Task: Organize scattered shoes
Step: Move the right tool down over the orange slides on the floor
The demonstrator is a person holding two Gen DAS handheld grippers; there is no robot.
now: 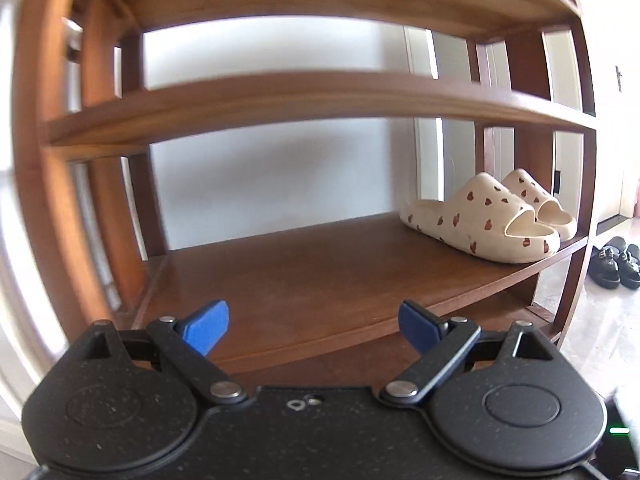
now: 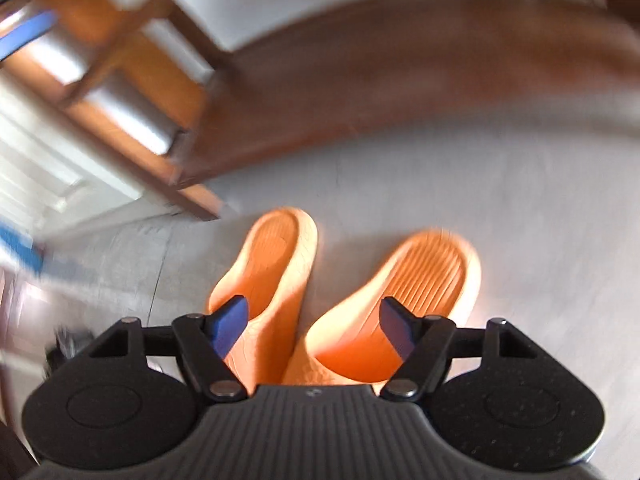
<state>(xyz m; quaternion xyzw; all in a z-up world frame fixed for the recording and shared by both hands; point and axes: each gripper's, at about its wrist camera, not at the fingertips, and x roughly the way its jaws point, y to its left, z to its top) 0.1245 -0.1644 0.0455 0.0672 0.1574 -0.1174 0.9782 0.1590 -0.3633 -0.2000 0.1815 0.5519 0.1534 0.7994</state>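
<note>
1. Left gripper (image 1: 314, 326): the jaws stand wide apart with nothing between the blue pads (image 1: 208, 326). It points into the wooden shoe rack (image 1: 304, 96), just in front of the lower shelf (image 1: 288, 280).
2. Cream slippers (image 1: 486, 220): a pair printed with dark red hearts sits side by side at the right end of that lower shelf, toes toward the camera. The rest of the shelf surface is bare wood.
3. Black sandals (image 1: 618, 262): a pair lies on the pale floor (image 1: 600, 328) to the right of the rack, outside its frame.
4. Right gripper (image 2: 314, 330): the jaws are spread and grip nothing. It tilts down over the grey floor in front of the rack.
5. Orange slippers (image 2: 272, 280): the pair lies on the floor just beyond the right gripper's fingertips, heels away from the camera, the two slightly splayed. This view is motion-blurred.
</note>
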